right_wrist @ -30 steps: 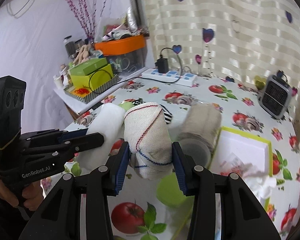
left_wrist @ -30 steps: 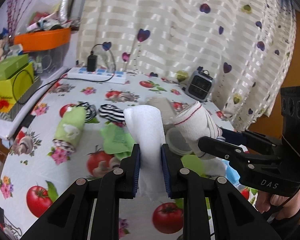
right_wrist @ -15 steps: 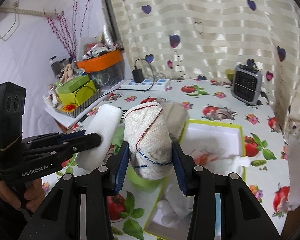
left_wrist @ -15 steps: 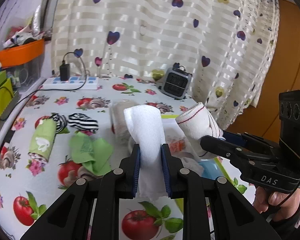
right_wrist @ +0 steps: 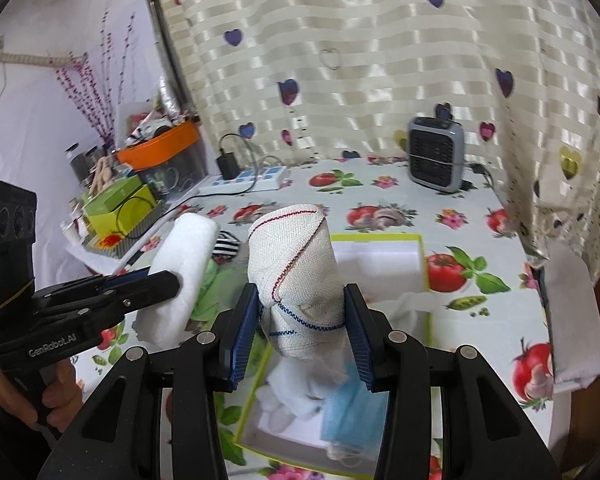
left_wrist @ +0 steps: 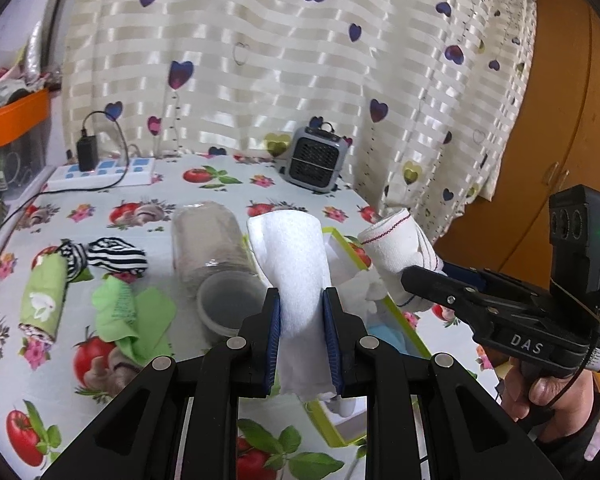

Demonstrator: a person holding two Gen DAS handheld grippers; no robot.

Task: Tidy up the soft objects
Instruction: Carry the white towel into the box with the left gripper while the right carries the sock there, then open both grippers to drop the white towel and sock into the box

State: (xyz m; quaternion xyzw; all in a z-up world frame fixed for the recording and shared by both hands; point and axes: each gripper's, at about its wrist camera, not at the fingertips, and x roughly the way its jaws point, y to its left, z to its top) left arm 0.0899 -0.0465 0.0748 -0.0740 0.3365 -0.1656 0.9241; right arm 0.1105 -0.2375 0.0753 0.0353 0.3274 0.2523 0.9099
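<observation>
My left gripper [left_wrist: 300, 312] is shut on a rolled white cloth [left_wrist: 294, 256], held upright above the table. My right gripper [right_wrist: 300, 320] is shut on a rolled cream cloth with red and blue stitching [right_wrist: 296, 264]; that roll [left_wrist: 396, 244] and the gripper also show at the right of the left wrist view. Below both lies a white box with a lime-green rim [right_wrist: 380, 236], holding white fabric [right_wrist: 296, 392] and a blue face mask [right_wrist: 352, 408]. The left gripper with the white roll [right_wrist: 184, 252] stands to the left of the box.
On the tomato-print tablecloth lie a clear jar on its side [left_wrist: 212, 256], a green cloth [left_wrist: 136, 320], a striped sock [left_wrist: 116, 256] and a green rolled cloth [left_wrist: 44, 300]. A small grey heater [left_wrist: 314, 160] and a power strip [left_wrist: 100, 172] stand at the back, before a curtain.
Both grippers have swung to the right with their rolls still held, from over the jar and green cloths to over the green-rimmed box.
</observation>
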